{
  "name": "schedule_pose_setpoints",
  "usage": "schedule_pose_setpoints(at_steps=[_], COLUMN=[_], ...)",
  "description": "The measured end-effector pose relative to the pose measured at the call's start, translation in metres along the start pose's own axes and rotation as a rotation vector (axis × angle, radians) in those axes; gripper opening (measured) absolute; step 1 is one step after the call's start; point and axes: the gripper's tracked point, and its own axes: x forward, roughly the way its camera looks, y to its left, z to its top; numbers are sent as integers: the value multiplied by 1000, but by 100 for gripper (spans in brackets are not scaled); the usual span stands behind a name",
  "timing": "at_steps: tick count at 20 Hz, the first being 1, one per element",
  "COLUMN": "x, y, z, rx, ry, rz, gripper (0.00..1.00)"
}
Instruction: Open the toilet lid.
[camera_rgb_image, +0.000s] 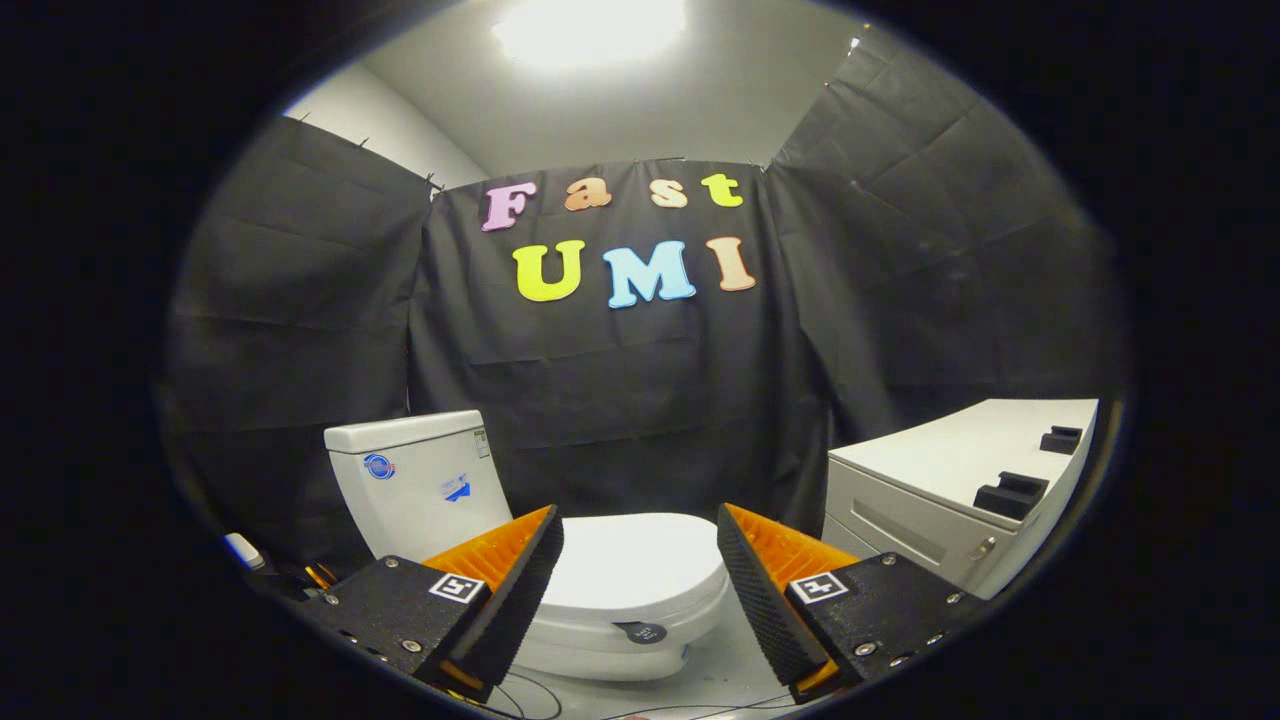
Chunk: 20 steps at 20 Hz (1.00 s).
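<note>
Far left, low, beside the toilet base: a small white-and-blue object (243, 551), partly hidden, identity unclear. A few thin cables (322, 574) lie near it on the floor.

Toilet tank (415, 485): white ceramic, upright against the black cloth wall (620, 400), lid on top. Two blue stickers on its front face; not read.

Left finger (520, 585): orange body with black ribbed pad facing inward, black mounting block with a square marker tag behind it. It overlaps the left part of the toilet as seen from here; contact cannot be judged.

Toilet lid (630, 560): white, oval, lying flat and closed on the seat. It sits just ahead of the fingers, showing in the gap between them. A small dark round tab (641, 632) sticks out at the front rim of the lid, between the fingers and low. The bowl (600, 660) curves below it.

Gripper (640, 550): fingers spread wide apart, nothing held between them. Pads appear clear of the lid.

Right finger (765, 590): same build as the left, ribbed pad facing inward, marker tag on its block.

Floor (720, 670): pale, with thin dark cables running across just below the bowl.

Right side: a white cabinet (930, 490) with a drawer front and a small metal latch (982, 548). Two black blocks (1012, 494) rest on its flat top, apart from each other, the farther one toward the back corner.
</note>
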Motion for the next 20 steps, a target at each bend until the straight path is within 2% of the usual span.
schedule_pose_setpoints(at_steps=[7, 15, 20], x=[22, 30, 37], y=[-2, -6, -2], z=[-29, -60, -94], rx=[131, 357, 484], ry=[45, 62, 134], rz=[-29, -93, -117], gripper=[95, 96, 96])
